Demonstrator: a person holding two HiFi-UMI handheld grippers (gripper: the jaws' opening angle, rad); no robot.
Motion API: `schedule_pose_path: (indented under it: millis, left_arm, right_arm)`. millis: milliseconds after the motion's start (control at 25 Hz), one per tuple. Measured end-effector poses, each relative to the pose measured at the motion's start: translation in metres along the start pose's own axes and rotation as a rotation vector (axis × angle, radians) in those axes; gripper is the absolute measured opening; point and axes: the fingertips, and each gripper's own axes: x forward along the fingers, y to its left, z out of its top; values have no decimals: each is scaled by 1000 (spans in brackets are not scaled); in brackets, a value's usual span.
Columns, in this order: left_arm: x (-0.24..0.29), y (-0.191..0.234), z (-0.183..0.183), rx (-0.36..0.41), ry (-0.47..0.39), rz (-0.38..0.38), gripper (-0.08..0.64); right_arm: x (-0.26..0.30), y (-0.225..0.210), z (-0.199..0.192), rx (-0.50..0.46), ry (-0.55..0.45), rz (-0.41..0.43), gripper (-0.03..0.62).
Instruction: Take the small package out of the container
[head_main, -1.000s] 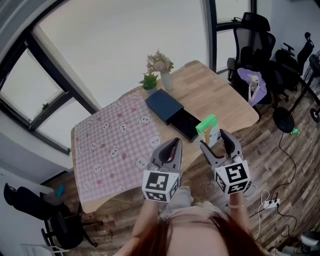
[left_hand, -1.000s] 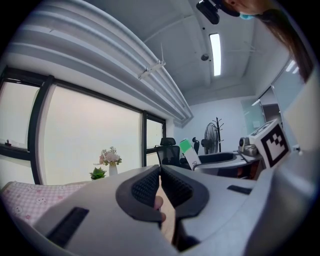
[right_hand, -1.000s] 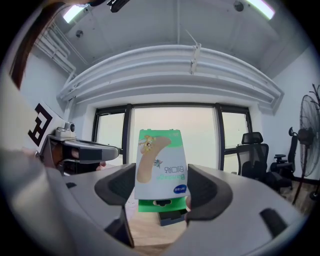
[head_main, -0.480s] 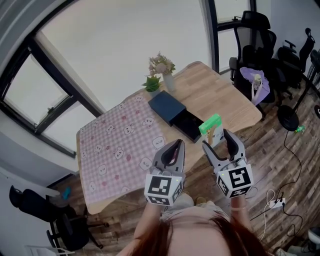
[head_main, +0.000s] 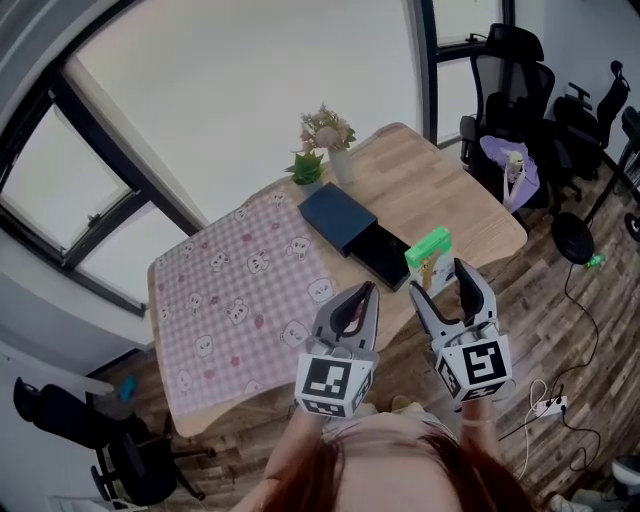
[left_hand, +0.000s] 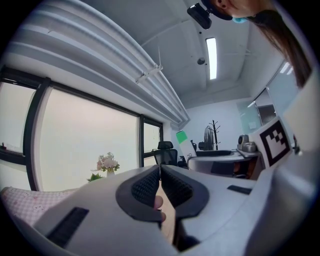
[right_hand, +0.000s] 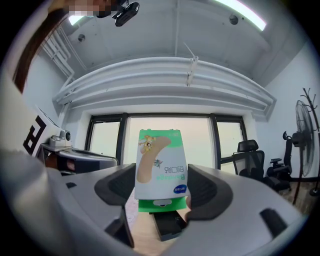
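My right gripper (head_main: 440, 280) is held above the table's near right edge, shut on the small green-and-white package (head_main: 429, 248), which stands upright between its fingers. In the right gripper view the package (right_hand: 161, 167) fills the gap of that gripper (right_hand: 162, 192), and the open black drawer (right_hand: 167, 225) shows below it. The container, a dark blue box (head_main: 333, 212) with its black drawer (head_main: 385, 254) pulled out, lies on the wooden table (head_main: 440, 190). My left gripper (head_main: 366, 292) hovers to the left, shut and empty (left_hand: 160, 170); the package (left_hand: 184, 137) shows small beyond it.
A pink checked cloth (head_main: 240, 290) covers the table's left half. A flower vase (head_main: 325, 135) and a small green plant (head_main: 305, 165) stand at the far edge behind the box. Office chairs (head_main: 510, 60) crowd the right side, and a power strip (head_main: 545, 405) lies on the floor.
Both grippers have drifted a little toward the near right, with the package still in the right one. The box and drawer have not moved.
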Motion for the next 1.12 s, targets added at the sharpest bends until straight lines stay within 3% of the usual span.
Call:
schedule_pose_path:
  millis: [560,1120]
  left_arm:
    - [-6,28,1,19,-8,-49,17]
    - [-23,73,-6,-16,-28,-73,17]
  right_arm:
    - [17,19,4,-32,22,-59,321]
    - [34,51,0,-62,64,-118,319]
